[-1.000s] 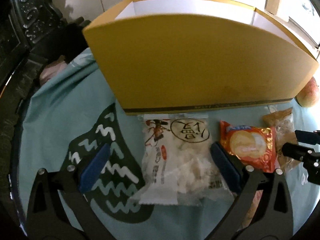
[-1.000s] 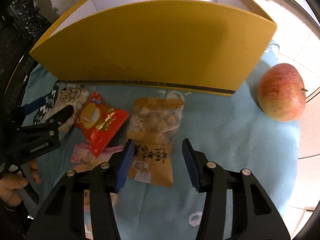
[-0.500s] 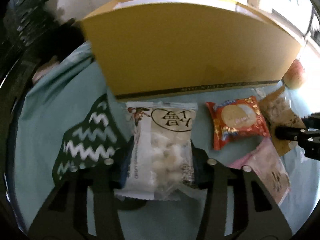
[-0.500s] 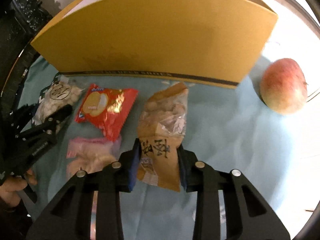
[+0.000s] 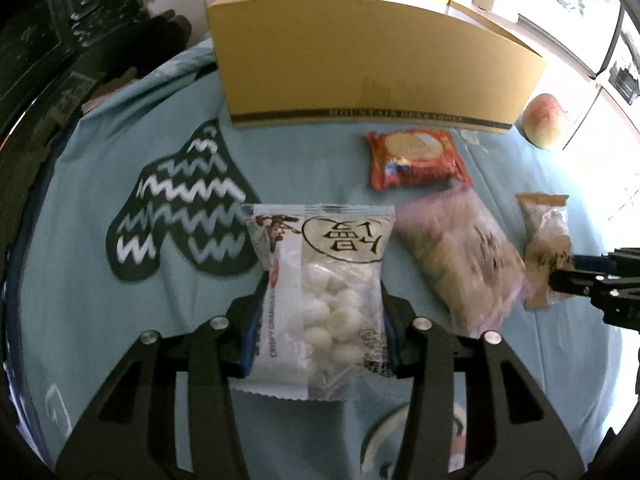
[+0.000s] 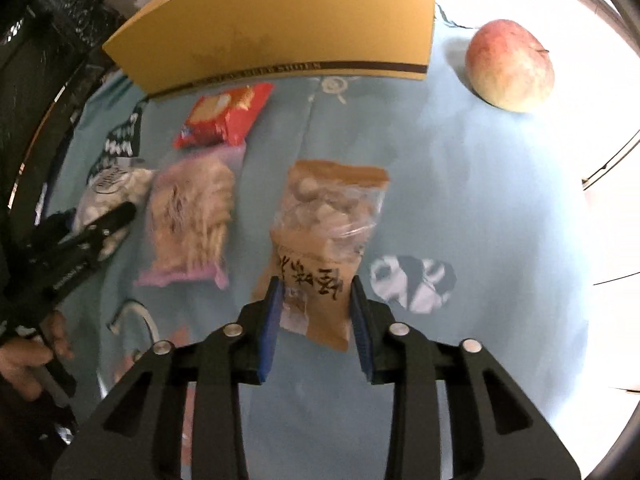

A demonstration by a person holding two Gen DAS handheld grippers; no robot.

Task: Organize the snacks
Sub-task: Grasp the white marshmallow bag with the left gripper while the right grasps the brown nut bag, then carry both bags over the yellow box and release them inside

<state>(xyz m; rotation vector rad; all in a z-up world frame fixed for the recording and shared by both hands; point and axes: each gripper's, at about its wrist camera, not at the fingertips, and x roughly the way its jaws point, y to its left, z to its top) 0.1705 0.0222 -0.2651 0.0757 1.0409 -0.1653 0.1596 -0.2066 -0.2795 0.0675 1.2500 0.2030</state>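
White snack bag (image 5: 320,304) clamped between left gripper (image 5: 320,332) jaws.

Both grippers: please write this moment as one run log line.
left gripper: shut on white ball snack bag | right gripper: jaws just opening, brown snack bag between | yellow box: behind

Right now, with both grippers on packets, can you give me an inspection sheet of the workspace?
Surface: teal cloth with printed patterns.
Job's things: white-ball snack packet; brown-label snack bag; red biscuit packet lying near the yellow box; pink snack bag, blurred.
Clutter: apple right of the box, apart from it.
Grippers: left gripper jaws shut on the white-ball snack packet; right gripper jaws, which have just been opening, still flank the brown-label snack bag and touch its edges.
Cables: nothing seen.
Surroundings: dark carved furniture on the left; pale floor tiles beyond the box.
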